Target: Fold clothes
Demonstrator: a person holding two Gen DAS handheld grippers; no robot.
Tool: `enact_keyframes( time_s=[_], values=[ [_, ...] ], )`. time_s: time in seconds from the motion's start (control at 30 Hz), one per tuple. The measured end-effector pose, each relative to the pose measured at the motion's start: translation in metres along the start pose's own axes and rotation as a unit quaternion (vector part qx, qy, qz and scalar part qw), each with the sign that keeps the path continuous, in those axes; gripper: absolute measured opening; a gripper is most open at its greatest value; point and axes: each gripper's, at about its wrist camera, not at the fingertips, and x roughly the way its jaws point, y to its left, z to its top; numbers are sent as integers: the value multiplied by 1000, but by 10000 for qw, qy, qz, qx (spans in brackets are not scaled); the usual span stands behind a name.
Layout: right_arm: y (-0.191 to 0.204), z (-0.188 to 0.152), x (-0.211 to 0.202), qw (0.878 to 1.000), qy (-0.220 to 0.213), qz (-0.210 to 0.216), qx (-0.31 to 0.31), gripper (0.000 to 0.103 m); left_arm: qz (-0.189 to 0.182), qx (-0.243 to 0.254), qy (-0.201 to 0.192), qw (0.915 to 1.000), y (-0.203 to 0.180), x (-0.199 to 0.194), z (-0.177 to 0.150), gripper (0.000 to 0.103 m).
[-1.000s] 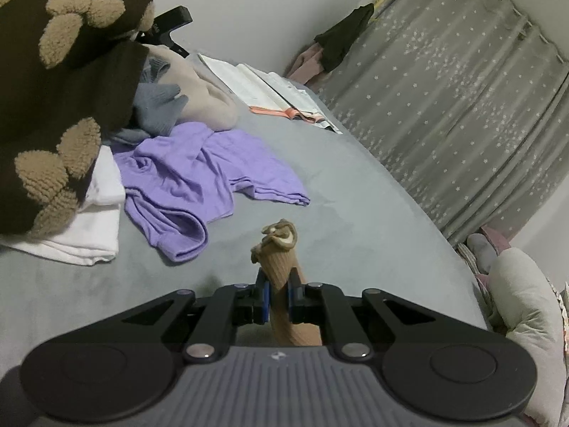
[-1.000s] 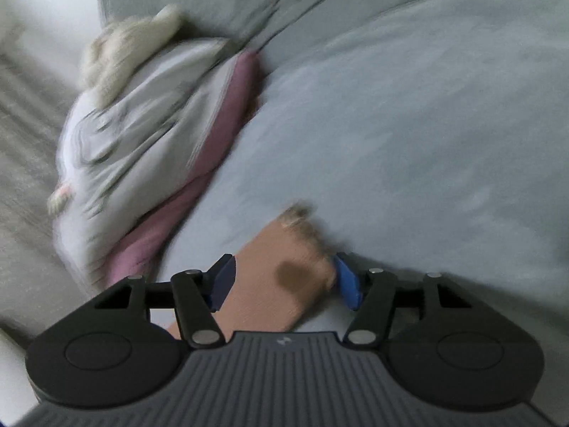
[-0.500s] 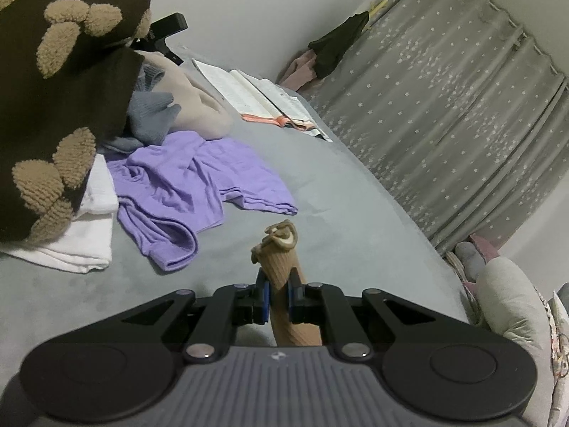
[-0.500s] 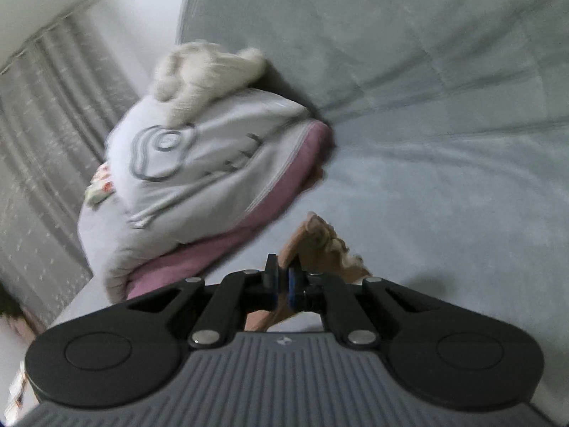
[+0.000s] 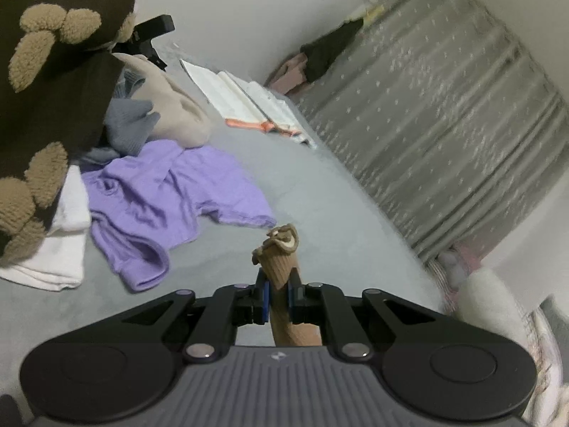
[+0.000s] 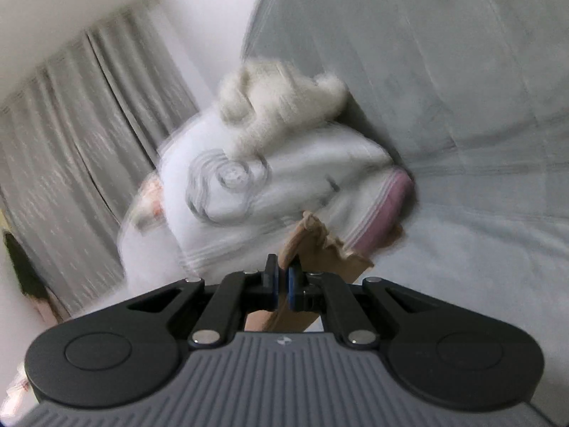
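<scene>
Over the grey bed sheet [image 5: 320,185], the right gripper [image 6: 281,281] has clamped onto the tan ribbed knit garment [image 5: 281,267] that the left gripper [image 5: 277,293] already pinches, so both now hold it for folding.

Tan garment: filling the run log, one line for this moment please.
left gripper: shut on tan garment | right gripper: shut on tan garment | bed: purple shirt unfolded

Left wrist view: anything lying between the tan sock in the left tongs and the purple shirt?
Nothing. Between the tan sock in the left tongs and the purple shirt, the left wrist view shows only bare grey bedsheet.
</scene>
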Motion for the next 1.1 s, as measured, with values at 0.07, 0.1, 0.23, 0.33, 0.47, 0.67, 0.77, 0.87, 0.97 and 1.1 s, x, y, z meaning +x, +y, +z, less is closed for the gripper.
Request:
enact_keyframes(
  time_s=[0.07, 0.1, 0.23, 0.33, 0.47, 0.67, 0.77, 0.87, 0.97, 1.1],
  values=[
    [7, 5, 1, 9993, -248, 46, -270, 6, -55, 130, -107, 9998, -6, 0, 0, 8],
    [7, 5, 5, 9991, -279, 4, -319, 6, -17, 238, -130, 9996, -8, 3, -3, 8],
    [-7, -26, 44, 9934, 782, -692, -465, 7, 347, 237, 267, 9988, 3, 22, -24, 8],
    [-39, -60, 59, 9815, 1486, -1190, -204, 10, 520, 99, 436, 9976, 13, 27, -28, 9],
    [-81, -92, 38, 9769, 1467, -1495, 425, 24, 396, -162, 319, 9986, 20, 13, -10, 15],
    [-102, -63, -2, 9609, 569, -2491, 1069, 27, 724, -249, -558, 9955, 14, -23, 16, 65],
    [-59, -54, 12, 9795, 697, -1886, 113, 28, 352, 732, -140, 9966, -28, -16, -6, 68],
    [22, -70, 45, 9825, 1400, -442, -1143, 41, -277, 1903, 633, 9793, -86, 1, -54, 78],
    [104, -116, 70, 9426, 2502, 1254, -1823, 49, -900, 3028, 1392, 9385, -145, 18, -102, 79],
    [196, -190, 102, 8695, 3601, 2527, -2247, 49, -1694, 4411, 2348, 8495, -222, 42, -166, 79]
  ],
)
